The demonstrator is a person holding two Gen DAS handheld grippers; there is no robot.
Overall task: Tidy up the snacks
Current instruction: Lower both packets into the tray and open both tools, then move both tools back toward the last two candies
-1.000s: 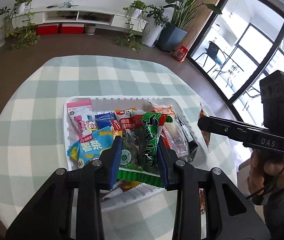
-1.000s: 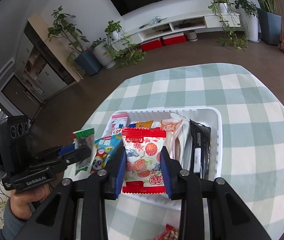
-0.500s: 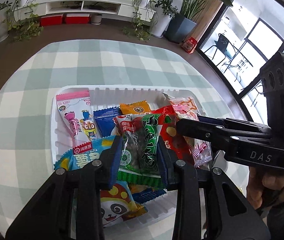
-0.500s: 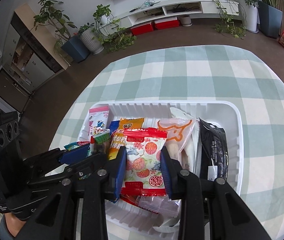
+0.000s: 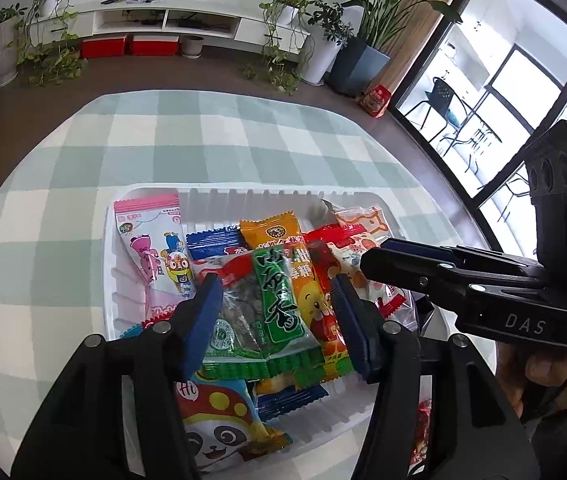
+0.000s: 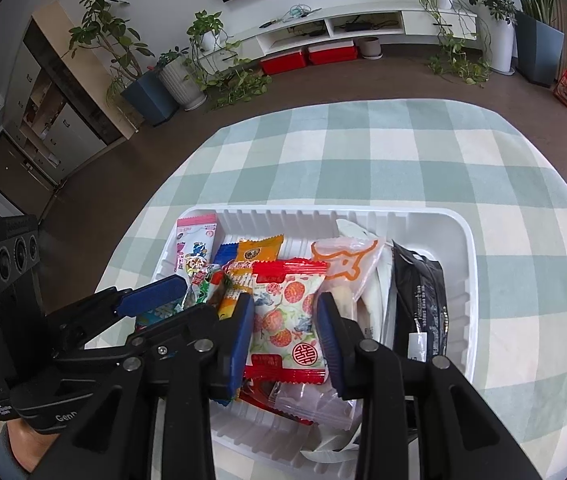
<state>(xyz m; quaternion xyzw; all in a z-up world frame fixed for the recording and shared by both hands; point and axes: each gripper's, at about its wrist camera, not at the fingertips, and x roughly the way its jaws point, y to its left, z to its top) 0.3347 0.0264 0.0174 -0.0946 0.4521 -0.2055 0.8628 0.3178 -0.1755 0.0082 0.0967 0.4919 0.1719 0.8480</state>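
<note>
two hand-held grippers hang over the white ribbed plastic tray: the left hand-held gripper is opening around the green seaweed packet, pads clear; the right hand-held gripper clamps the red-and-white candy packet. bare checked table lies beyond.

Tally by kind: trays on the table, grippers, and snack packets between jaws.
White tray: 1
Grippers: 2 (left gripper, jaws opening; right gripper)
Packets between jaws: 2 (green packet, red-and-white packet)
Total: 5

Left claw opening over white tray; green snack packet between pads (released, lying on pile).
</note>
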